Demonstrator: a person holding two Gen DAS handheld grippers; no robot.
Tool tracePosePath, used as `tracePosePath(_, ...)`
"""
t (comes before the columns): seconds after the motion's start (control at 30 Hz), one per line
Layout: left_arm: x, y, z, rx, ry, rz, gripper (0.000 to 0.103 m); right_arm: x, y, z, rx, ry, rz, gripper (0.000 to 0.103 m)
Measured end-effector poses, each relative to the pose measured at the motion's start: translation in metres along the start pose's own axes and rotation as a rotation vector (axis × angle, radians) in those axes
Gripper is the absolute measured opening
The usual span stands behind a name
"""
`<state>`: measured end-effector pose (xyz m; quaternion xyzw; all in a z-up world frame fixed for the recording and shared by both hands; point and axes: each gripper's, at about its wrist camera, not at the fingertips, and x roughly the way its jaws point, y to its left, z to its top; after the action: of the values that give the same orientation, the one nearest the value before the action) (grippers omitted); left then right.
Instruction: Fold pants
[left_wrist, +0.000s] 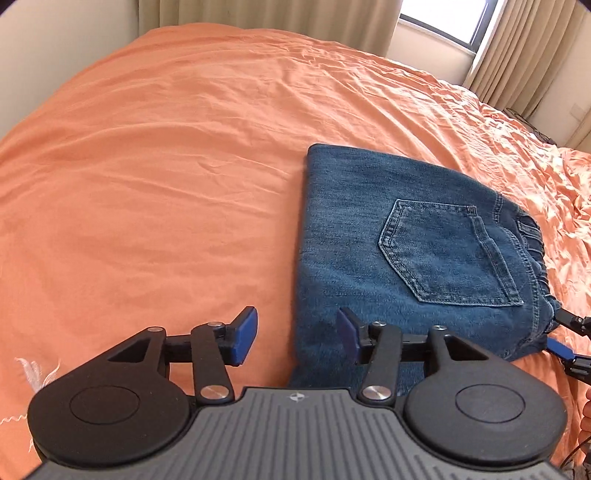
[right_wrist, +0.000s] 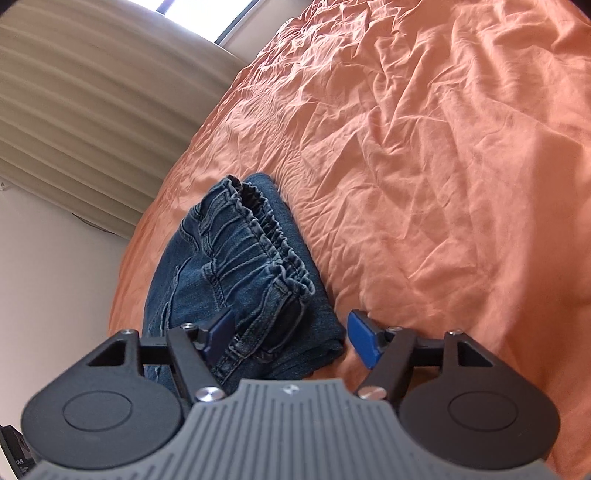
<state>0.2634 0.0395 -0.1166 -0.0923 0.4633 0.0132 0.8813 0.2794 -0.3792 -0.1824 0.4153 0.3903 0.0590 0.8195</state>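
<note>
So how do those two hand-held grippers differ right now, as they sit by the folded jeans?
The left hand-held gripper straddles the plain folded edge of the jeans; the right hand-held gripper sits at the gathered waistband. The left one has mostly orange bedsheet between its fingers, the right one has denim. Both are open, gripping nothing, and have blue pads.

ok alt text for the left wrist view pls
Folded blue jeans, back pocket up, lie on an orange bedsheet. The left gripper hovers open over their near edge, holding nothing. The right gripper's fingers show at the waistband corner.
</note>
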Motion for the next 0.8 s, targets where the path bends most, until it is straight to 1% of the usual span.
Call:
tracePosePath(0.07, 0.007, 0.0, 0.002, 0.001, 0.008, -0.002, 0.06, 0.004, 0.0, 0.001, -0.003, 0.001, 0.001, 0.065)
tracePosePath(0.23, 0.023, 0.006, 0.009, -0.021, 0.027, -0.044, 0.061, 0.018, -0.003, 0.009, 0.014, 0.014, 0.012, 0.064)
tracePosePath(0.3, 0.029, 0.009, 0.012, -0.037, 0.033, -0.074, 0.062, 0.024, -0.003, 0.011, 0.022, 0.024, 0.019, 0.064)
tracePosePath(0.4, 0.041, 0.019, 0.017, -0.09, 0.043, -0.146, 0.065, 0.031, -0.003, 0.015, 0.026, 0.037, 0.03, 0.064)
tracePosePath(0.57, 0.069, 0.046, 0.018, -0.256, 0.067, -0.304, 0.066, 0.041, -0.007, 0.019, 0.048, 0.057, 0.059, 0.062)
tracePosePath(0.7, 0.088, 0.065, 0.015, -0.364, 0.052, -0.429, 0.065, 0.048, -0.011, 0.022, 0.075, 0.066, 0.089, 0.062)
tracePosePath(0.8, 0.097, 0.072, 0.014, -0.405, 0.041, -0.487, 0.063, 0.053, -0.013, 0.024, 0.088, 0.074, 0.108, 0.061)
